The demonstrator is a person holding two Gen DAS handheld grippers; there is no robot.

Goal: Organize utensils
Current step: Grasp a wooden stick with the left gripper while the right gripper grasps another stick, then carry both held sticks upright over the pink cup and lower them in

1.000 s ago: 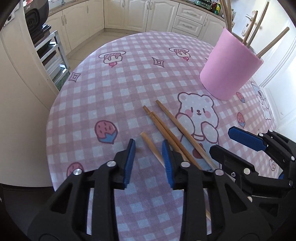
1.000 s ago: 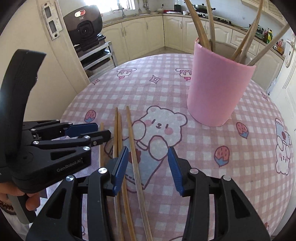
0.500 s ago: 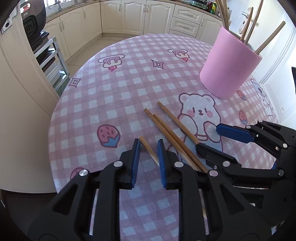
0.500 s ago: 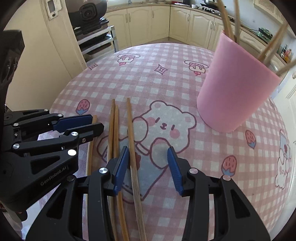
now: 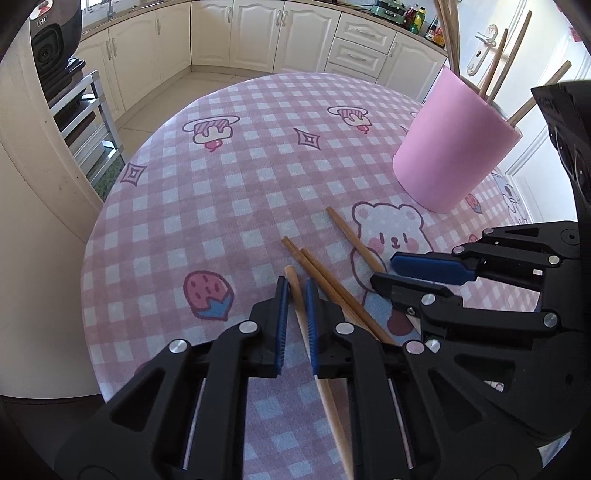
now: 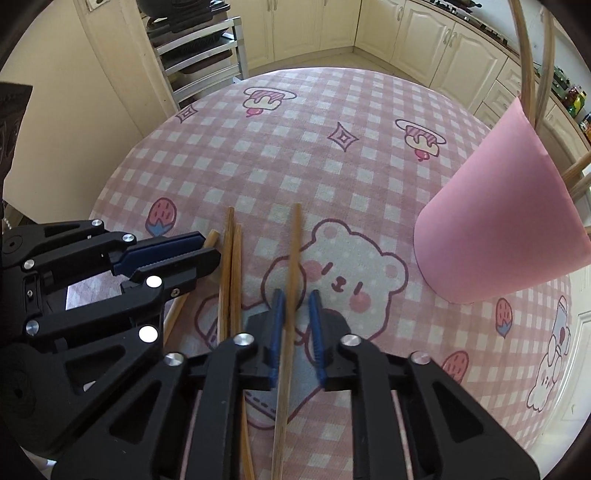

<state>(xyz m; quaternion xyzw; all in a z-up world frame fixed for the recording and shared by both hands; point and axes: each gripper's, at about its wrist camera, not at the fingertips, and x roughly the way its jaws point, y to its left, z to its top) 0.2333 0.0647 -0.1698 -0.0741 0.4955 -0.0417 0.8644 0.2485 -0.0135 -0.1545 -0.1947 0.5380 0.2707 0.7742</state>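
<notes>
The left gripper (image 5: 295, 291) has its blue-padded fingers (image 5: 282, 299) drawn in tight on the pale wooden chopstick (image 5: 321, 380) lying nearest the edge of the round counter (image 5: 155, 206), which is covered in a pink-and-white checked cloth with cartoon prints. In the right wrist view, the right gripper (image 6: 295, 306) has its fingers (image 6: 276, 314) pressed together on a single brown wooden chopstick (image 6: 291, 266) that lies across the printed white bear. Between those two sticks, a pair of brown wooden chopsticks (image 6: 231, 266) lies side by side on the cloth, touching each other, just beside the left gripper's tip. All four sticks run roughly parallel, pointing away from the cameras. Farther back and to the right stands a pink cylindrical holder (image 5: 454, 147), upright on the cloth, with several wooden chopsticks (image 5: 495, 70) leaning out of its open top. Beyond the counter are cream kitchen cabinets (image 5: 258, 33) and a metal rack (image 6: 203, 51).
</notes>
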